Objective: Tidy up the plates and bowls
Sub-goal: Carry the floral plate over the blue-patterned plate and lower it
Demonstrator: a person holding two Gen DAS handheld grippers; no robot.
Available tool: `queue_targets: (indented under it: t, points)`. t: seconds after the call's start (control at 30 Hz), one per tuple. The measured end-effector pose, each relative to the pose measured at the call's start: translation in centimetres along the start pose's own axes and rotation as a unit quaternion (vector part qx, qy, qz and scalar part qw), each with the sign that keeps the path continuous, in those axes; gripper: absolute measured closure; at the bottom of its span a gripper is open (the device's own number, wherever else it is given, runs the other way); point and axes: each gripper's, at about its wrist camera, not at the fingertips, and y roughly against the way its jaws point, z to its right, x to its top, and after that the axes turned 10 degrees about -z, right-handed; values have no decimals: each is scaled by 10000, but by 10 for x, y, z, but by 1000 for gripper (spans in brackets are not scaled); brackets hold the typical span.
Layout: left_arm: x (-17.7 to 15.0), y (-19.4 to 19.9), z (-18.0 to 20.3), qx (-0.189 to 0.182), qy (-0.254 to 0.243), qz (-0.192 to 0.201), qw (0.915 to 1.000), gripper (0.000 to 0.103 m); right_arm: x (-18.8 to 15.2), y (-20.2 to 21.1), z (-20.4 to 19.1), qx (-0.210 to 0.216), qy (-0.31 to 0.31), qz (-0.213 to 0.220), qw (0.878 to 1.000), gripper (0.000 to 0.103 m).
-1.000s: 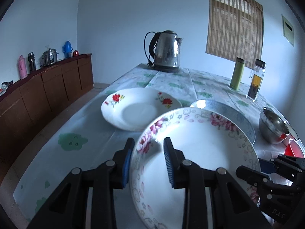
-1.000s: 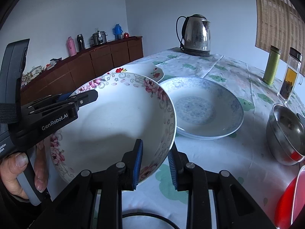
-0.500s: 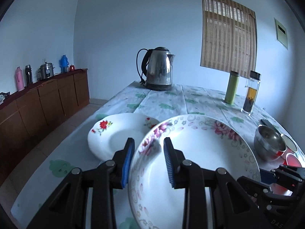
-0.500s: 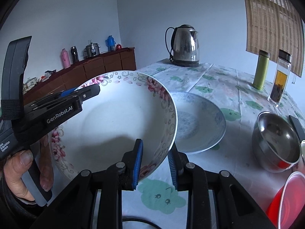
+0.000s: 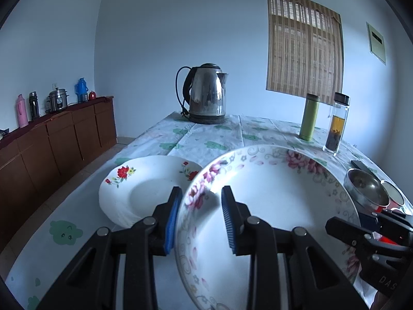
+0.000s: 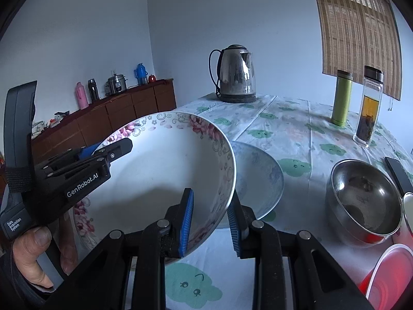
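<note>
While both grippers clamp it, the large white ceramic bowl with pink floral rim (image 5: 271,206) is held tilted above the tabletop (image 6: 291,134), clear of the cloth. In the left wrist view, the left gripper (image 5: 200,217) has its jaws narrowed onto the bowl's rim at 9 o'clock, one blue pad outside the wall and one inside. At 10 o'clock of that grip lies the white ceramic plate with red flowers (image 5: 139,188), flat on the tabletop. The stainless steel electric kettle (image 5: 206,94) stands at 12 o'clock at the far end. The green cylindrical flask (image 5: 309,116) and the clear glass tea bottle with black cap (image 5: 338,124) stand side by side at 1 o'clock.

In the right wrist view, the right gripper (image 6: 210,222) has its jaws narrowed onto the bowl's rim at 5 o'clock of the bowl. The pale blue ceramic plate (image 6: 258,178) rests on the tabletop just behind the held bowl, partly hidden by it. The stainless steel bowl (image 6: 361,199) sits at 3 o'clock, and the red plastic container (image 6: 387,273) appears at 4 o'clock.
</note>
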Motion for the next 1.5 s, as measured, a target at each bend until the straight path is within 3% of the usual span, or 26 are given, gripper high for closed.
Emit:
queue_targets:
  t: [0.63,0.83,1.17,1.5]
  points:
    - [14,-1,21,180,-61,-107,9998,74,7,-3,11,-298,73,359,9989,75]
    - [27,1,31,261,-235,53,9994,74,9,2,19,-255,-85,457,9986,75]
    - [43,-10,48,133,-464,144,9987,74,15,7,30,-531,-350,676,9957,75]
    - [44,-38,46,-77,-310,11,9995,74,17,-2,32,-825,-455,578,9939,75]
